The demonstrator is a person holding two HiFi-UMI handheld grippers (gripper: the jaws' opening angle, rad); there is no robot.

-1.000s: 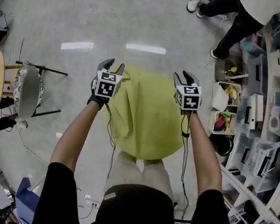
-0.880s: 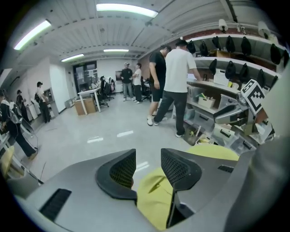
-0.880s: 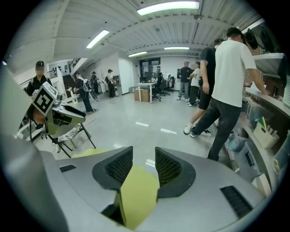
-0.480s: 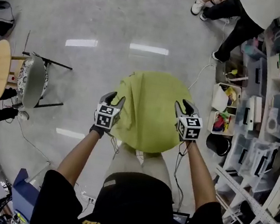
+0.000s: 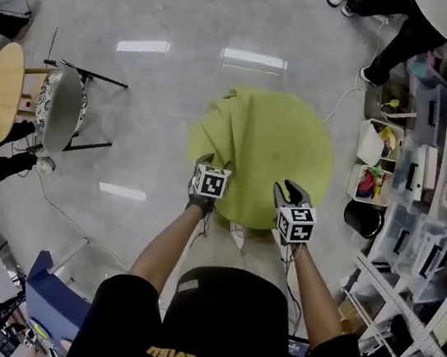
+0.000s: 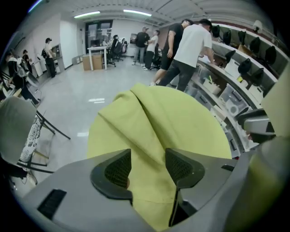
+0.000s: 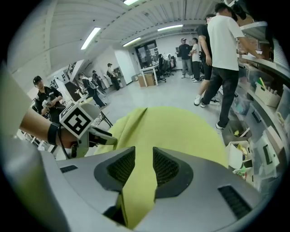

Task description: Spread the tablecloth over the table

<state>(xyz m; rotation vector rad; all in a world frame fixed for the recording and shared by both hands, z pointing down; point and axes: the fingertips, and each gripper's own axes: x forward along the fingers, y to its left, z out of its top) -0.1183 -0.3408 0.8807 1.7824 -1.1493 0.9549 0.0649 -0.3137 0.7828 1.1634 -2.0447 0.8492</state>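
Tablecloth [image 5: 270, 147], rumpled above glossy floor [image 5: 174, 8], sits between left gripper's [image 6: 148, 165] opening and, seemingly, right gripper's [image 7: 143, 165] closing jaws.

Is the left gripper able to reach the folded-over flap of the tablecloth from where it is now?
Probably yes. The left gripper is above the near edge of the tablecloth, jaws opening with cloth showing between them but not pinched. The folded flap lies just ahead, with nothing in the way.
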